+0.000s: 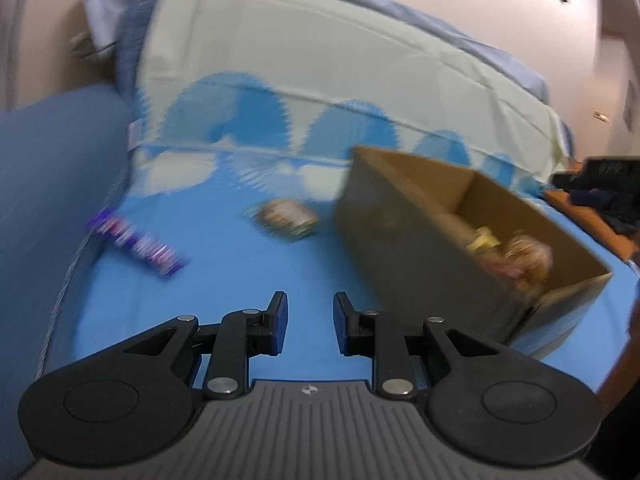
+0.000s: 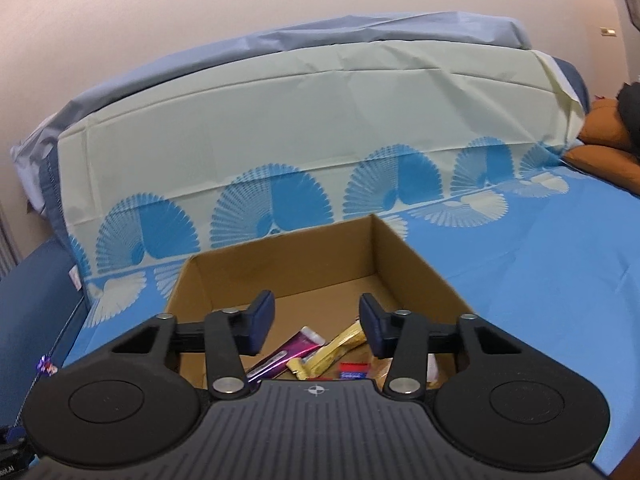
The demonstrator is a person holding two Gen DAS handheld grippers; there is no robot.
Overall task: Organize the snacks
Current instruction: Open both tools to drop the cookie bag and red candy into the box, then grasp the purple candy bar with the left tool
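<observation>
1. Box [image 2: 416, 264]: plain brown cardboard, matt.
2. Bed sheet [image 2: 560, 264]: smooth printed cloth, faint creases.
3. Purple wrapper [image 2: 280, 356] & yellow wrapper [image 2: 340, 346]: glossy plastic film.
4. Right gripper [image 2: 316, 326]: matt black plastic, metal pivot pins.

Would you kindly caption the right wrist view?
Open right gripper above a cardboard box holding snacks.

Ahead of my left gripper [image 1: 310, 322] lay open bright blue bedsheet [image 1: 240, 280], a purple snack wrapper [image 1: 136, 242] left, a blurred green-gold packet [image 1: 286, 218] ahead; the open brown cardboard box [image 1: 404, 248] walled off the right.
</observation>
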